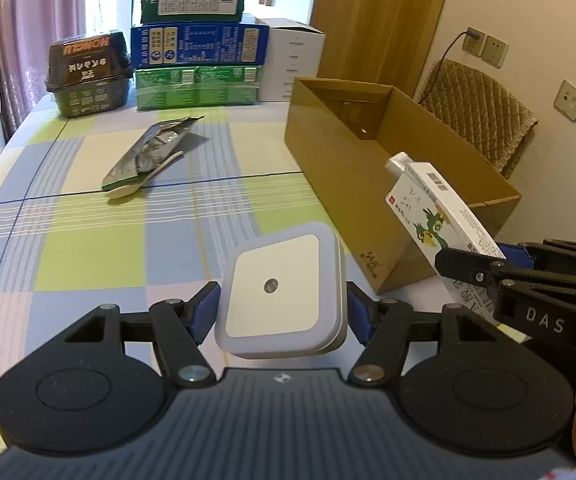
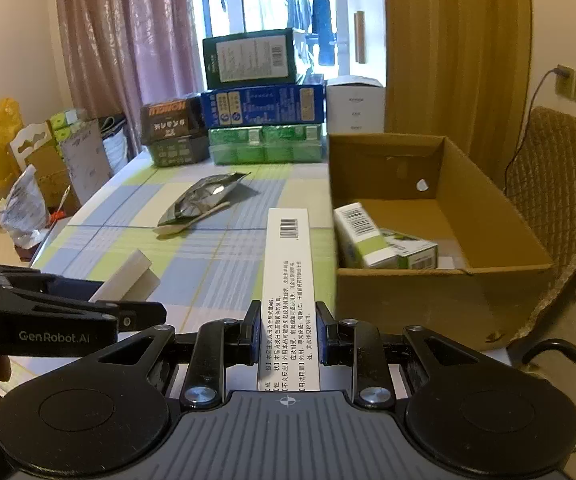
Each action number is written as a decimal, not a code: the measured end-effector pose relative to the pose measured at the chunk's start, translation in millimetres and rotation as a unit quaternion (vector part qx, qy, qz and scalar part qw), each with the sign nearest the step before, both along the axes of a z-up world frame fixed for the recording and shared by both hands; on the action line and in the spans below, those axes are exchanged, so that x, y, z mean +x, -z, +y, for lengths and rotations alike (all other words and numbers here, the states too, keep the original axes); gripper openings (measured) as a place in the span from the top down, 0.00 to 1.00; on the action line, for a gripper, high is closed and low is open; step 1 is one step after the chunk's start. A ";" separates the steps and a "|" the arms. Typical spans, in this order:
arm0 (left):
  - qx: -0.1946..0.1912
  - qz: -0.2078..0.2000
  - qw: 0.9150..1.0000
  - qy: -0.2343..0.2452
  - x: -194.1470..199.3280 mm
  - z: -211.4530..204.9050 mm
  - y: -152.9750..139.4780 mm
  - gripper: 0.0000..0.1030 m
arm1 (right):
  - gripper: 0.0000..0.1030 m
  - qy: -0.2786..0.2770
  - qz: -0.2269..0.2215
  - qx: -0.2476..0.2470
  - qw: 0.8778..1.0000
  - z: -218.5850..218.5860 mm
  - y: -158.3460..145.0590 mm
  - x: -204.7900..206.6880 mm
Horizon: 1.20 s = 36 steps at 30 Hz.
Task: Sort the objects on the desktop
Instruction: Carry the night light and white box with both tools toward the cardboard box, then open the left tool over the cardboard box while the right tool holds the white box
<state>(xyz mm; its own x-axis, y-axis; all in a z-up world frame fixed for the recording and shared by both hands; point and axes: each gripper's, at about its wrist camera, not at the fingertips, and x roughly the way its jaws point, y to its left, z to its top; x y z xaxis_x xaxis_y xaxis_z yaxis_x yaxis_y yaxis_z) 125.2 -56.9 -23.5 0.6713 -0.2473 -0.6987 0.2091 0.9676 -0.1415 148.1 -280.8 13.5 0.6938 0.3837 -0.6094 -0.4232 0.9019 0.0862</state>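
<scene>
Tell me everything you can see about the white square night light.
The night light is a white, rounded-square plastic block with a flat front panel and a small round sensor at its centre. The left claw grips its two sides with blue pads, holding it clear above the checked tablecloth, left of the cardboard box.

Near end of the long white printed carton (image 2: 287, 280) hidden under the right wrist camera's grey ribbed housing; bottom text lines cut off there. Lower part of the white bird-printed box (image 1: 436, 216) covered by the black right gripper (image 1: 484, 264). Side faces of the square white night light (image 1: 280, 292) masked by blue finger pads (image 1: 204, 312). Open brown cardboard box (image 1: 352, 160): floor unseen from the left wrist. Print on the stacked cartons (image 1: 200, 46) too small to read.
</scene>
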 end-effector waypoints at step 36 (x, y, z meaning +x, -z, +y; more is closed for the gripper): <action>0.008 -0.036 0.994 0.102 57.4 -107.4 -36.5 0.41 | 0.78 0.085 -0.029 0.011 0.996 -100.6 -33.2 44.3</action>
<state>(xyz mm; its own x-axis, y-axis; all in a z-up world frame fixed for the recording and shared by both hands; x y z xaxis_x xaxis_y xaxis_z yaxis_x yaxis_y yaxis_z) 182.6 -164.3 13.0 0.6563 -0.3733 -0.6557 0.4108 0.9057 -0.1044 192.4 -381.4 46.6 0.7836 0.2711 -0.5590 -0.2703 0.9589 0.0861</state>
